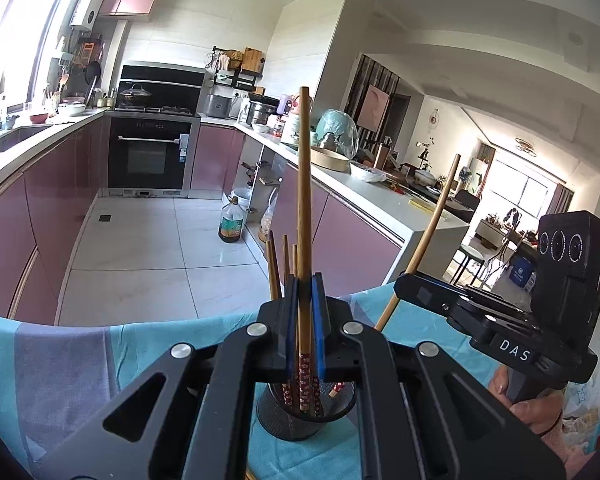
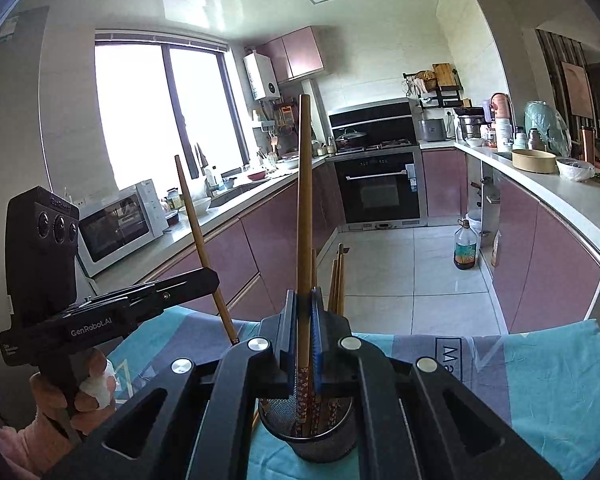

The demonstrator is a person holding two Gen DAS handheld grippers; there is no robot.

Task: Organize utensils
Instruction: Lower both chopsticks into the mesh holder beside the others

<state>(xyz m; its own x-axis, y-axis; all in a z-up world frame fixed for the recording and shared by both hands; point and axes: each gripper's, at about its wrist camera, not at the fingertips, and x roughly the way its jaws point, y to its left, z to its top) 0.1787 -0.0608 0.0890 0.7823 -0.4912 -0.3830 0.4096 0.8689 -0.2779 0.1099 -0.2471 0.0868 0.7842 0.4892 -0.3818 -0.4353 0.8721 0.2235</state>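
My left gripper (image 1: 305, 280) is shut on a brown chopstick (image 1: 304, 184) held upright, its patterned red end down in a black mesh holder (image 1: 300, 420) on the blue cloth. My right gripper (image 2: 303, 294) is shut on another upright chopstick (image 2: 304, 200), its patterned end in the same mesh holder (image 2: 320, 440). Several more chopsticks (image 1: 274, 268) stand in the holder. Each gripper shows in the other's view: the right gripper (image 1: 404, 280) at right with its chopstick (image 1: 432, 232), the left gripper (image 2: 212, 276) at left with its chopstick (image 2: 198, 232).
A blue and grey cloth (image 1: 80, 360) covers the table, whose far edge drops to the tiled kitchen floor. Pink counters run along both sides, with an oven (image 1: 150, 152) at the back. An oil bottle (image 1: 231, 222) stands on the floor. A microwave (image 2: 116, 224) sits on the left counter.
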